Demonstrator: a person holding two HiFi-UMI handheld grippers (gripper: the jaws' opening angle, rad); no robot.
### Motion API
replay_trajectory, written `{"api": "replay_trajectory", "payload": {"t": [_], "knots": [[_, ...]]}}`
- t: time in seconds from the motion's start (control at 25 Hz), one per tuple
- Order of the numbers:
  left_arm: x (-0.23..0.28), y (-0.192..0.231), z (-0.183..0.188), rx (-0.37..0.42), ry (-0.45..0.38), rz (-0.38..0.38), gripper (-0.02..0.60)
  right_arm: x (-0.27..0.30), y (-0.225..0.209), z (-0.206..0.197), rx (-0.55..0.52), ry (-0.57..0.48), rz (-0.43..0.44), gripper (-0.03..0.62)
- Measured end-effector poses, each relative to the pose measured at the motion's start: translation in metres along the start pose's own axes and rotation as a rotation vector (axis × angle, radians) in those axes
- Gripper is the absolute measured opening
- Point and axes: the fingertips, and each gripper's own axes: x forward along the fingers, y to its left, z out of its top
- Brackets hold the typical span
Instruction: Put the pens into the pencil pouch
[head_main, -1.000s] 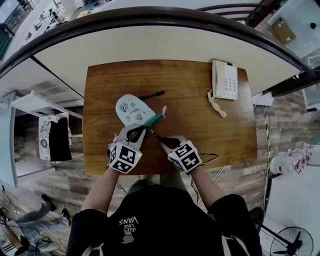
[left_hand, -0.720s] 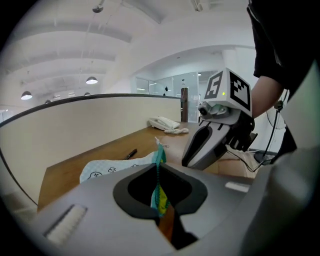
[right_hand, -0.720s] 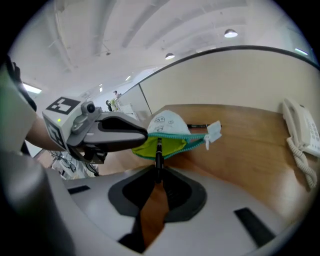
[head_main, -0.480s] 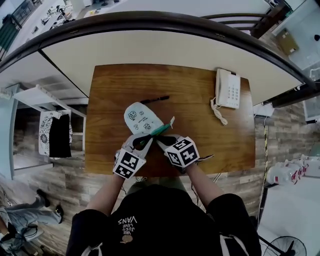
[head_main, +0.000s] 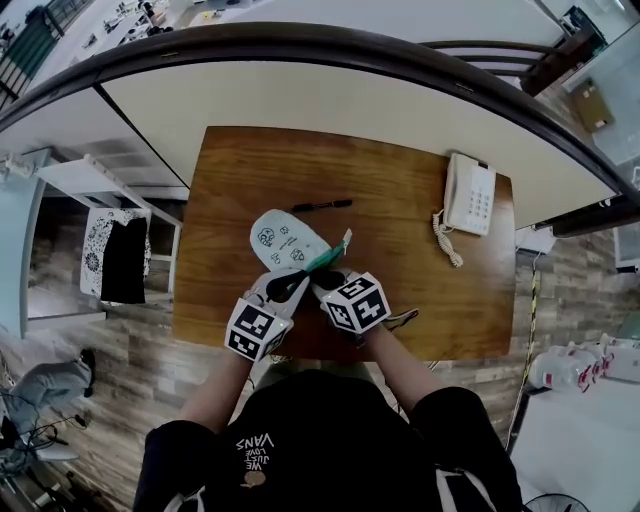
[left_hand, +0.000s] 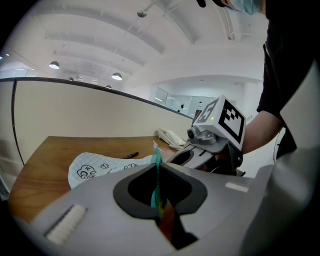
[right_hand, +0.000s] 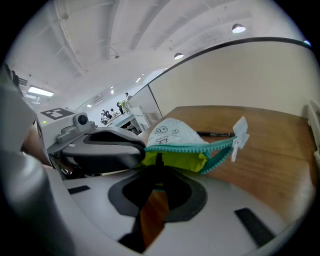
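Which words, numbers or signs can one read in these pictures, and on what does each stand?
"WE JUST LOVE VANS": on the person's black shirt, upside down in the head view.
On the pencil pouch: printed doodles, too small to read.
On the telephone: key numbers, too small to read.

I count two tools: a left hand-held gripper (head_main: 288, 284) and a right hand-held gripper (head_main: 322, 282). One pencil pouch (head_main: 282, 237) lies just ahead of their tips. There are two pens: a loose pen (head_main: 322, 205) beyond the pouch and a gripped pen (right_hand: 158, 161) in the right one's jaws. One telephone (head_main: 472, 194) and one bench (head_main: 400, 290).
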Motion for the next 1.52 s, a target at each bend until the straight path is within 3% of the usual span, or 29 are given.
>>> {"api": "replay_trajectory", "payload": {"t": [0.16, 0.32, 0.52, 0.68, 1.08, 1.4, 1.52], "knots": [[-0.002, 0.005, 0.003, -0.033, -0.013, 0.020, 0.028, 0.002, -0.002, 0.005, -0.004, -0.033, 0.011, 0.066], [-0.004, 0.014, 0.003, -0.065, -0.021, 0.046, 0.028, -0.001, -0.001, 0.010, -0.014, -0.058, 0.037, 0.114], [-0.007, 0.024, 0.006, -0.110, -0.040, 0.083, 0.028, -0.021, 0.000, 0.018, -0.099, -0.102, 0.067, 0.117], [-0.006, 0.030, 0.007, -0.129, -0.045, 0.109, 0.028, -0.040, -0.027, 0.028, -0.168, -0.132, 0.012, 0.116], [-0.008, 0.038, -0.003, -0.173, -0.038, 0.178, 0.028, -0.036, -0.127, 0.056, -0.333, -0.060, -0.157, 0.115], [-0.012, 0.041, -0.004, -0.194, -0.037, 0.218, 0.028, 0.003, -0.181, 0.060, -0.421, 0.025, -0.222, 0.123], [-0.012, 0.044, -0.003, -0.188, -0.048, 0.237, 0.028, 0.015, -0.190, 0.063, -0.426, 0.038, -0.200, 0.132]]}}
